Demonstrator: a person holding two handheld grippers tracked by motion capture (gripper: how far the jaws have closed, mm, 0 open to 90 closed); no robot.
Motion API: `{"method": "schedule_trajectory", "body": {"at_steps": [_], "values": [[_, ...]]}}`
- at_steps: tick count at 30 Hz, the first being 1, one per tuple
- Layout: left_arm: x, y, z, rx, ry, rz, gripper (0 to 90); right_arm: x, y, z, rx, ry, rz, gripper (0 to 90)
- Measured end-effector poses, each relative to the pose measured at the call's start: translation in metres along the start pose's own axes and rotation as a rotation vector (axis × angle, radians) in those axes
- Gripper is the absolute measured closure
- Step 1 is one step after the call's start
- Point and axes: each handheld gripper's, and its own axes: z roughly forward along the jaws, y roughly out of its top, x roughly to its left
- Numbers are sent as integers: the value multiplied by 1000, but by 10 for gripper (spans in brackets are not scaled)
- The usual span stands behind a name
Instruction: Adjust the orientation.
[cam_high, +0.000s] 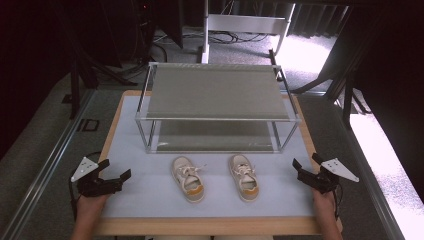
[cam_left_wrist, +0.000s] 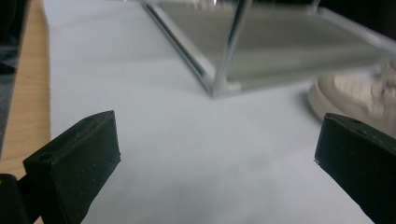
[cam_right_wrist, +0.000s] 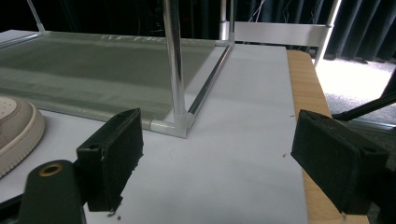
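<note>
Shoes: two, a left shoe (cam_high: 188, 179) and a right shoe (cam_high: 244, 177), near your two-shelf rack (cam_high: 215, 92); no readable writing. Your left gripper (cam_high: 116, 170) and right gripper (cam_high: 306, 165): both spread, empty.

Both grippers — left gripper (cam_high: 116, 169), right gripper (cam_high: 306, 164) — rest low, fingers spread wide.

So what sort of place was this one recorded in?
Probably a lab or studio set up for recording, not a home: a padded table holding a metal shoe rack and two small shoes, with dark curtains and cables behind.
</note>
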Motion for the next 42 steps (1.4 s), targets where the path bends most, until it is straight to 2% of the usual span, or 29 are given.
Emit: {"method": "schedule_trajectory", "body": {"at_steps": [1, 2, 4, 5, 9, 12, 14, 17, 21, 25, 28, 30, 38, 40, 42], "values": [[0, 2, -1, 37, 0, 24, 0, 0, 0, 0, 1, 0, -1, 162], [1, 5, -2, 71, -25, 39, 0, 0, 0, 0, 0, 1, -2, 162], [0, 11, -4, 135, -24, 85, 0, 0, 0, 0, -3, 4, 3, 162], [-1, 13, -6, 161, -39, 98, 0, -1, 0, 0, -5, 3, 9, 161], [-4, 24, -9, 265, -46, 166, 0, -1, 0, 0, 0, 2, 15, 161], [-8, 30, -9, 383, -63, 225, 0, 1, 0, 1, 4, -1, -11, 161], [-11, 32, -8, 445, -46, 282, 0, 3, 0, 1, 10, -3, -24, 161], [-15, 38, -8, 525, -59, 314, 18, 4, 0, 1, 10, 0, -35, 161], [-21, 45, -5, 646, -74, 354, 18, 2, 0, 0, 5, 2, -17, 161], [-29, 50, -1, 769, -72, 416, 18, 1, 0, 0, 2, 1, -15, 162], [-33, 54, 0, 830, -71, 441, 18, 2, 0, 1, 11, -2, -14, 162], [-34, 56, 1, 839, -75, 437, 18, 1, 0, 2, 14, -4, -11, 161], [-41, 55, 11, 1036, -59, 467, 18, 3, 0, 2, 15, -11, -31, 161], [-43, 55, 12, 1066, -61, 468, 18, 3, 0, 1, 12, -10, -23, 161], [-45, 56, 14, 1092, -59, 453, 18, 2, 0, 1, 12, -8, -17, 162]]}}
